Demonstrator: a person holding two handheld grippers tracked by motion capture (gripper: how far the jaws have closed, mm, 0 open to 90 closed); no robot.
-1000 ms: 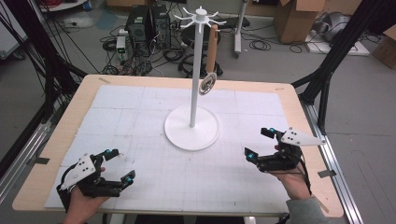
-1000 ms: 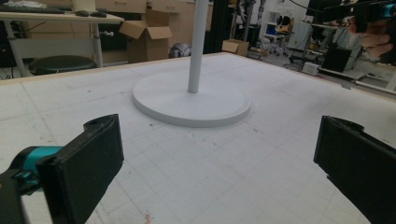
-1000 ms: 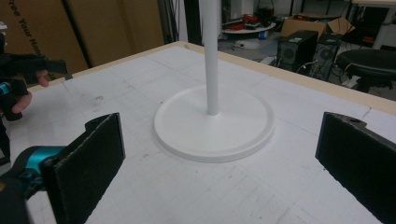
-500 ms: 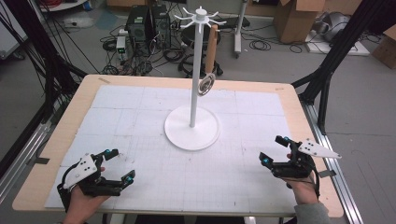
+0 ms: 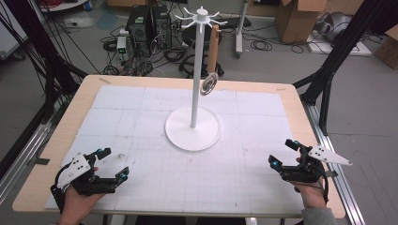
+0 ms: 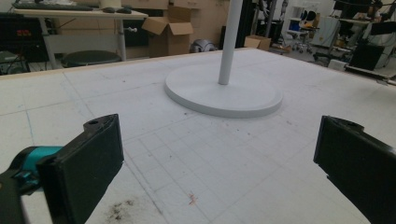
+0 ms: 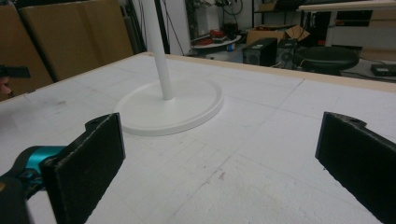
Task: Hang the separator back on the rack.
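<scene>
Both the left gripper [image 5: 114, 165] and right gripper [image 5: 282, 153] rest wide-jawed, empty, on the worktop [image 5: 141, 108], while the light, swinging strainer [image 5: 208, 85] at the stand's [image 5: 193, 133] one o'clock looks best pinched by its stiff wooden handle.

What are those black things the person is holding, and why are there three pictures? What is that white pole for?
A person sits at a table and holds a grabbing tool in each hand. Each tool ends in a claw with two black jaws that can pinch things. The left claw and the right claw are both wide open and hold nothing.

One picture comes from a camera up high, looking down on the whole table. The other two come from little cameras riding on the tools, so you look out between the black jaws, close to the tabletop.

On the table lies a white gridded mat. In its middle stands a white stand with a round foot, a tall pole and small hooks on top. A wooden-handled utensil with a round shiny end hangs from one hook.
</scene>
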